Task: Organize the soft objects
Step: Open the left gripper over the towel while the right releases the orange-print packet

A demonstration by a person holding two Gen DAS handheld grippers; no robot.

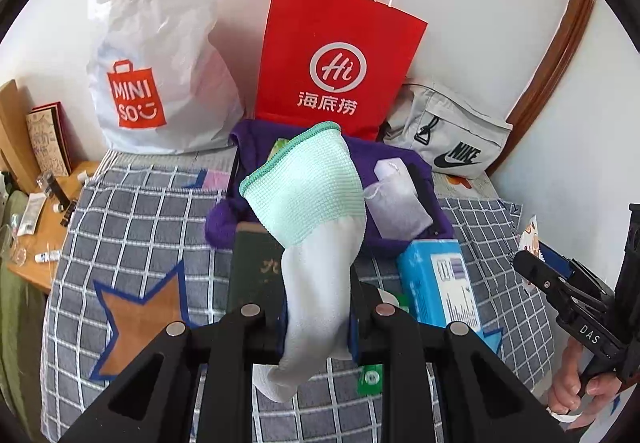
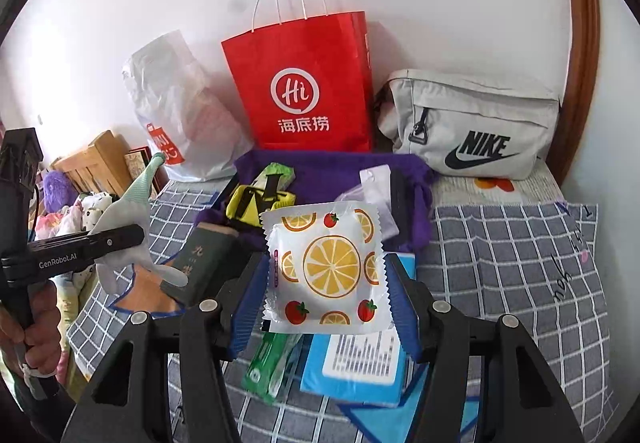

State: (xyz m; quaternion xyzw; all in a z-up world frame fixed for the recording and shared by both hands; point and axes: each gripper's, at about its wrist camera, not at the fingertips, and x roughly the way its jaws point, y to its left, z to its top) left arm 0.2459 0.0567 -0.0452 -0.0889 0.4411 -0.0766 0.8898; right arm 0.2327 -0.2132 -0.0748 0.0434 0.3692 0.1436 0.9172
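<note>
Dangling from the left claw (image 1: 316, 327), a white knitted work glove with a mint-green ribbed cuff (image 1: 316, 219) hangs limp above the bed, its cuff flopped forward and a finger drooping below the jaws, which are clamped tight on the thin fabric near the palm. It looks featherlight and floppy, so a pinch anywhere on the weave should hold, though it will swing and fold as it goes.

Over on the other side, the right claw (image 2: 326, 279) squeezes a square, puffy plastic sachet printed with orange slices and tomatoes (image 2: 326, 263) between its blue pads, one pad on each crimped side edge. That film looks slick and crinkly, and the pack seems cushiony, so I'd judge the side seams the safest place to hold; squeeze the middle hard and it might pop or slide out.

Below both, the grey-and-white checked bedspread (image 2: 500, 255) carries a purple cloth tray (image 2: 332, 167) holding small packets, a dark green hardback book (image 2: 204, 259), and a blue tissue pack (image 2: 356, 375). Against the wall stand a stiff red paper bag with white cord handles (image 2: 304, 83), a crumpled white plastic shopping bag (image 1: 160, 55) and a soft grey fabric waist bag (image 2: 472, 115).
</note>
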